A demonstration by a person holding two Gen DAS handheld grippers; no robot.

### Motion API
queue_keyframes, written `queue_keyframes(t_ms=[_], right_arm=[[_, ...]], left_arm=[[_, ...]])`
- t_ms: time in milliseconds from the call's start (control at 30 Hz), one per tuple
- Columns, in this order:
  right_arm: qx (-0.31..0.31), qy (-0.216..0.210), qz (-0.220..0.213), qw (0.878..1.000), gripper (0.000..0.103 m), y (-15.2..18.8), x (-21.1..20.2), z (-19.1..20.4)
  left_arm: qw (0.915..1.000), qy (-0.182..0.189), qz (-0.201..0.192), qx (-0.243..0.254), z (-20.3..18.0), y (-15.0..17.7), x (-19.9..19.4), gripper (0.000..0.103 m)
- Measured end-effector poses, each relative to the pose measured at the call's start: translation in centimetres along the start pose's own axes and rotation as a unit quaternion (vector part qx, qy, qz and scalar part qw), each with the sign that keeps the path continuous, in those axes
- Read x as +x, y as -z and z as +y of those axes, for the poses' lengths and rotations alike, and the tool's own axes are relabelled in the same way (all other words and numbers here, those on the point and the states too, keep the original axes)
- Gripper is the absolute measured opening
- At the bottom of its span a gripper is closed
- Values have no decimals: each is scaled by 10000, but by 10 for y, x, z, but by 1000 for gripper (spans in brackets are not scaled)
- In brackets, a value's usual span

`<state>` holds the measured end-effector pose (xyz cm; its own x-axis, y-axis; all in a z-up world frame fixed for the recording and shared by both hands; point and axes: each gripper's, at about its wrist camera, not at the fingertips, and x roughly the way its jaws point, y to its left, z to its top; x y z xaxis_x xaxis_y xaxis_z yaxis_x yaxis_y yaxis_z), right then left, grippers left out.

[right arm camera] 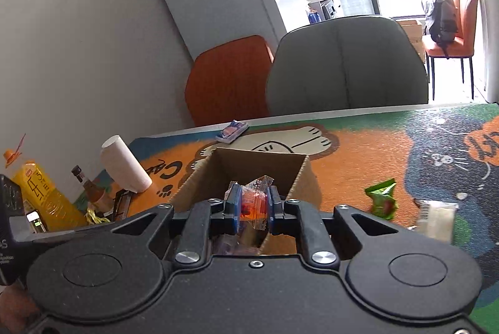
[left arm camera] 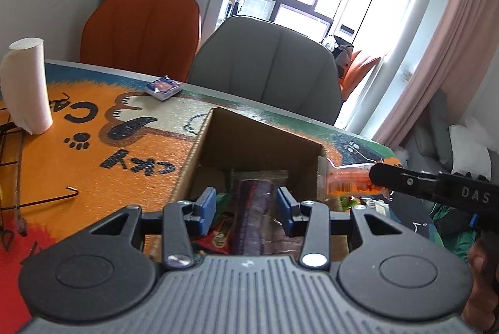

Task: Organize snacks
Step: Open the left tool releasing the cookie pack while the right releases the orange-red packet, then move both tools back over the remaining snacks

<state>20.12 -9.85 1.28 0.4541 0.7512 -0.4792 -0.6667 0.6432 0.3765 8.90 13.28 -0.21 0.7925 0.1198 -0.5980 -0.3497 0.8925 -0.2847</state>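
The left gripper (left arm camera: 246, 204) is hanging over the cardboard box (left arm camera: 202, 143) at centre frame, jaws partly apart and gripping nothing. A dark purple snack pack (left arm camera: 252, 209) is lying in the box below them, with the other wrappers mostly hidden under it. The right gripper (right arm camera: 253, 207) is sitting low centre with its jaws clamped on an orange snack packet (right arm camera: 254, 203), label too crinkled to read, just over the box's near edge. Right of that, a green packet (right arm camera: 382, 198) and a blurry white packet (right arm camera: 436, 218) are lying on the counter (right arm camera: 349, 165). Further back, a blue packet (right arm camera: 232, 131) is sitting near the far edge.
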Motion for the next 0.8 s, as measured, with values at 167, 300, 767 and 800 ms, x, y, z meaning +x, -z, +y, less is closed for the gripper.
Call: queue_keyframes(t_ms=[167,300,767,800], right_arm=[[121,86,-8,9999,28,-4,9,3],[112,87,-6,9999,28,-4,6,4],[270,412,-25,9988,50,9,-28,-22],[285,429,-40,9987,54,10,-31,-24]], left_arm=[[10000,-73,13,-37,8,-1,-2,54],[10000,-31,1,-46,10,-1,-2,68],[9999,-15,-47,131,-17,7,-4,93],[9999,-13,-57,154,-20,8,-5,94]])
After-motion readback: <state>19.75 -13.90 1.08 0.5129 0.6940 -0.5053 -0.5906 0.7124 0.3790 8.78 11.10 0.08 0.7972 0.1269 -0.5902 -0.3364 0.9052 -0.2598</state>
